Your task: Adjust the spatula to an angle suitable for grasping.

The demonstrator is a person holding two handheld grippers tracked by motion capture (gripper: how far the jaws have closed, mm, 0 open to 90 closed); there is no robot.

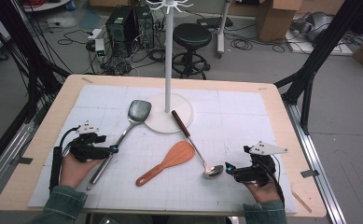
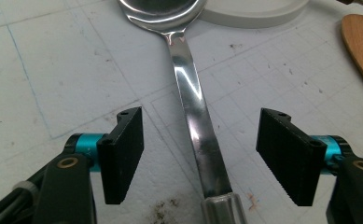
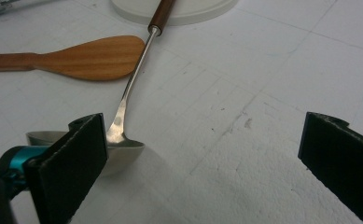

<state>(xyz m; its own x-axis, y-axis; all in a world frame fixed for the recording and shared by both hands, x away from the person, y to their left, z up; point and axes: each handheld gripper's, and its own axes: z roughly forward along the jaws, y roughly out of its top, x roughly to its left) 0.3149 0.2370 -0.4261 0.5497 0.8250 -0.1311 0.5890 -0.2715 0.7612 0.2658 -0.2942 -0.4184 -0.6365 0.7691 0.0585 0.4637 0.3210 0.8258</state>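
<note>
**Table stock, left to right: steel spatula between your left jaws**

Left edge: your left gripper sits well inside the wooden table rim; bare white mat lies on its far side. Its jaws stand apart, astride the steel spatula, pads clear of the metal on both sides.

Spatula: long axis runs diagonally, blade far and toward the rack base, handle end near you. Flat polished shaft, rounder grip below the jaws.

Centre: wooden spatula, then ladle, handle resting on the base.

Right: your right gripper, unclenched, just beside the ladle bowl; open mat beyond.
</note>
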